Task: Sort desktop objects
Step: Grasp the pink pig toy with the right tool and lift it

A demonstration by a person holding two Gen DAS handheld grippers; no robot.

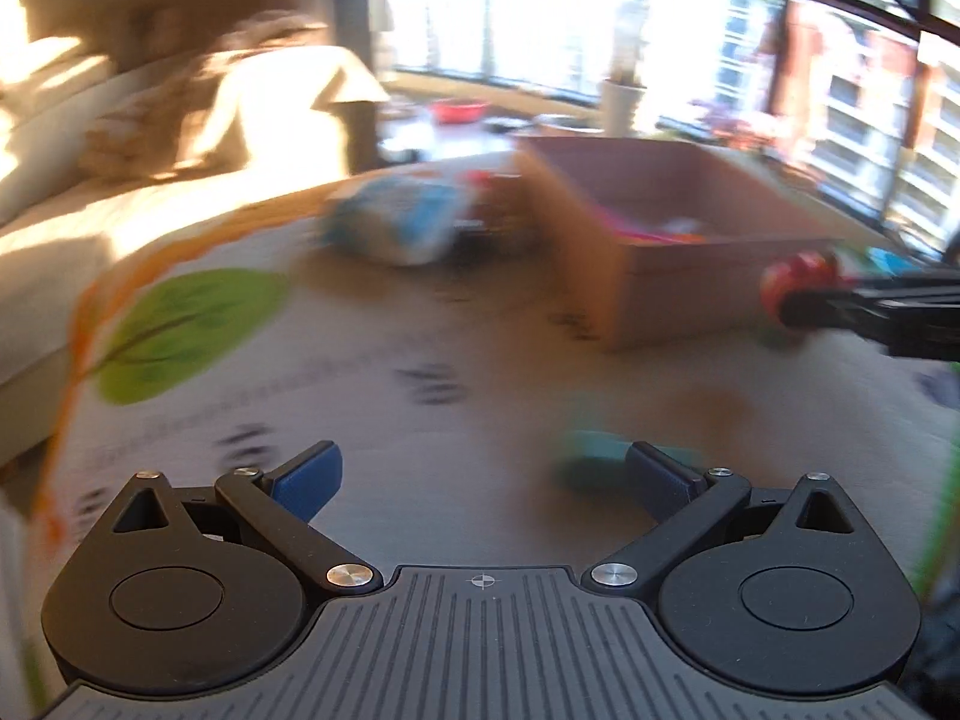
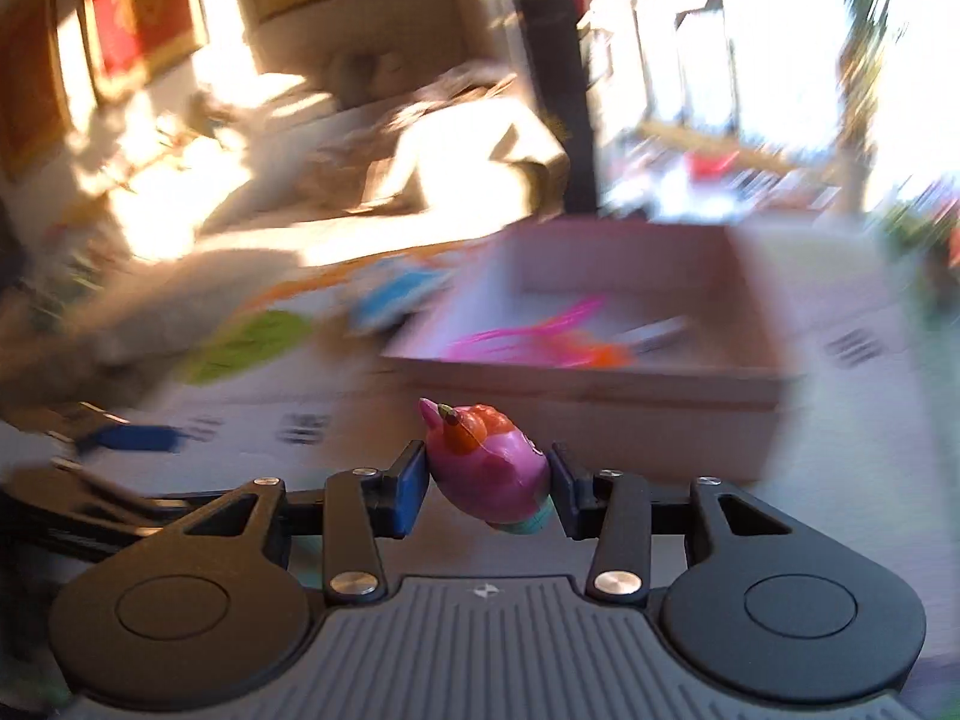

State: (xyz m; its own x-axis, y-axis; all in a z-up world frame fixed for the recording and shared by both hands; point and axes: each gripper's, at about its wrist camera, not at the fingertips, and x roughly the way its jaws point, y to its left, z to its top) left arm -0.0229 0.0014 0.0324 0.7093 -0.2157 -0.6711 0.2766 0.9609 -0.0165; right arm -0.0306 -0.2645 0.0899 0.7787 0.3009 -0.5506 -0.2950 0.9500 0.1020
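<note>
Ahead of both grippers, on the printed mat (image 1: 198, 312), the box (image 2: 600, 396) is seen, open at the top, with pink and orange items lying inside. From the right wrist view the box stands directly in front, its near wall just beyond the fingertips and its long side running across the view. From the left wrist view it lies ahead and to the right, with one corner turned toward the camera.

The right gripper (image 2: 489, 480) is clamped on the toy (image 2: 489, 468), a pink and orange figure held between the 2 pads, head tilted up and to the left. In the left view the toy appears red, close to the box's near corner.

The left gripper (image 1: 483, 468) is spread wide and holds nothing. A teal object (image 1: 591, 444) lies blurred beside its right pad; contact cannot be told.

Judgement: the right gripper is the nearer to the box. The drop is judged to turn on carrying the toy forward and over the near wall.
</note>
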